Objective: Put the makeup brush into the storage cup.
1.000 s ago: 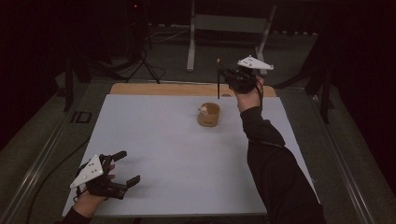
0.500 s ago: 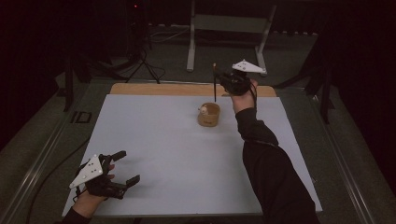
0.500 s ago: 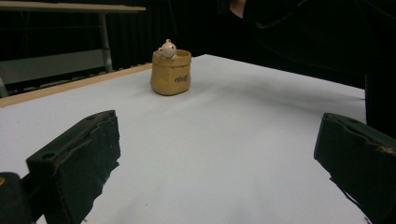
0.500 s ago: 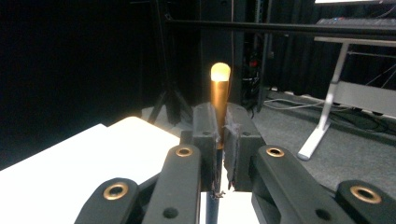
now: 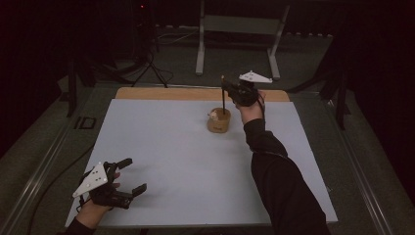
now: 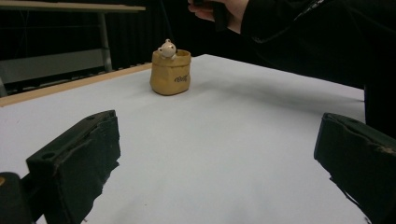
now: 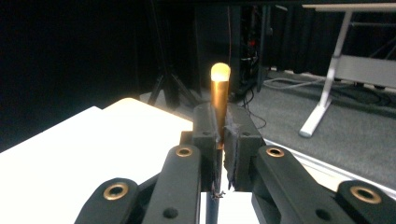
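One pencil (image 5: 223,95) stands upright in the right tool (image 5: 234,91), clamped tight, directly above the small brown pot (image 5: 219,120) in the upper middle of the high view. If it comes down off-centre, its tip could catch the rim and tip the pot. The left tool (image 5: 128,176) rests wide open, lower left on the worktop (image 5: 181,161).

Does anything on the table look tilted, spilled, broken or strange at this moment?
Nothing stands out. The small tan sack-shaped pot stands upright on the white table, with a little white figure at its rim. The right gripper holds a thin brass-coloured stick upright above the pot. The left gripper rests open.
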